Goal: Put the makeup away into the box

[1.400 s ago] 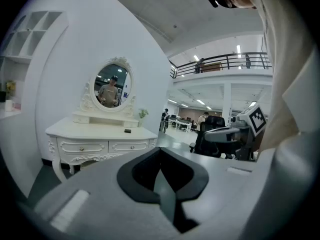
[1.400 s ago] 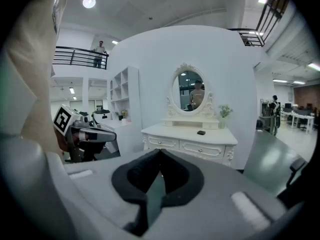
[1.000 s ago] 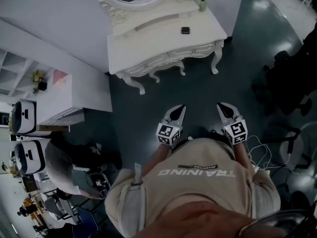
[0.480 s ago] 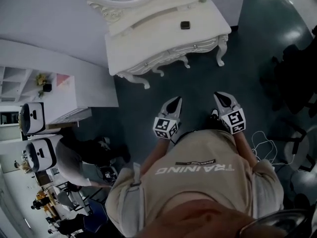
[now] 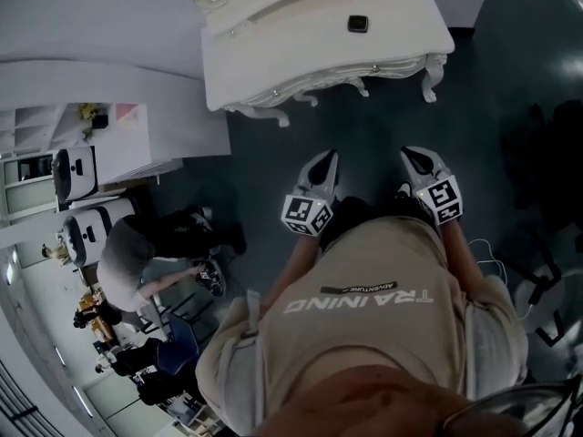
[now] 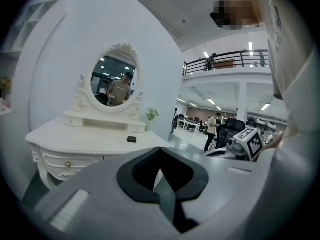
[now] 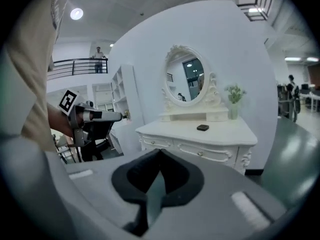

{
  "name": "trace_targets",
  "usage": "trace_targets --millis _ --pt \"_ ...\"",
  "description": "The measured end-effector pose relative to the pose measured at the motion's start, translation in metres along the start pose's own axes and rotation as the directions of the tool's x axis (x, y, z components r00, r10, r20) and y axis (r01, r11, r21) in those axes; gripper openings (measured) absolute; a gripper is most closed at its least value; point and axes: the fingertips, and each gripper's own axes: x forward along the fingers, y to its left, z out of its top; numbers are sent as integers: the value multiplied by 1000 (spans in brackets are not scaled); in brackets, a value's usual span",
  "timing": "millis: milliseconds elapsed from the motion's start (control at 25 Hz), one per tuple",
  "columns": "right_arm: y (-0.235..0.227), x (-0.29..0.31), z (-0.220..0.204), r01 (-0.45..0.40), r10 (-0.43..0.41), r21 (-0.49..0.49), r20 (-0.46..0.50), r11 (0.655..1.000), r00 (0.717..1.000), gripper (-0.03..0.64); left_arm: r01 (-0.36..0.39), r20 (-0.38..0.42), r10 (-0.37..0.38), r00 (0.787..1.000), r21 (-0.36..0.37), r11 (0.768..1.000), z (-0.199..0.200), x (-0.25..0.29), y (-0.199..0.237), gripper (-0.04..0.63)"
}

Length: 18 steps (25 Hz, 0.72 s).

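Makeup case (image 5: 357,24) on dressing table (image 5: 273,57); left gripper (image 5: 326,159), right gripper (image 5: 413,155) abreast, pointing tableward, jaws together, empty.

White vanity table (image 5: 273,53) w/ oval mirror (image 6: 114,81), plant (image 7: 234,101) on top.

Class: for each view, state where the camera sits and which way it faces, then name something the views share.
Head view: on the person's head, facing steeply down at the dressing table; shows shirt, left gripper, right gripper.
Left gripper view: on the left gripper, facing along its shut jaws to table and mirror; right gripper at right.
Right gripper view: on the right gripper, facing the table; left gripper at left.
Shared: all show the dark case on the table.
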Motion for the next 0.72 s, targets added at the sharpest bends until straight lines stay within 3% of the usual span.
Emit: trace_targets --millis 120,240,320,480,640,720 --pt "-5 19 3 -82 82 13 -12 997 997 3 -15 21 17 1000 -85 996 4 8 17 6" --pt "-14 43 16 -102 102 -6 17 995 995 3 -29 17 29 999 -36 999 5 20 36 6" --pt "-20 52 18 -71 71 -3 23 997 997 3 -26 7 26 1000 5 1000 2 29 47 6" --pt "-29 67 31 23 -23 -17 35 1000 999 3 0 26 0 1000 19 1000 1 52 75 6" --pt "-26 87 72 95 -92 -51 63 994 994 3 90 61 -87 994 -51 995 16 68 100 6" --pt "-28 101 99 126 -122 -36 95 991 988 3 121 66 -119 991 -31 992 31 74 113 6"
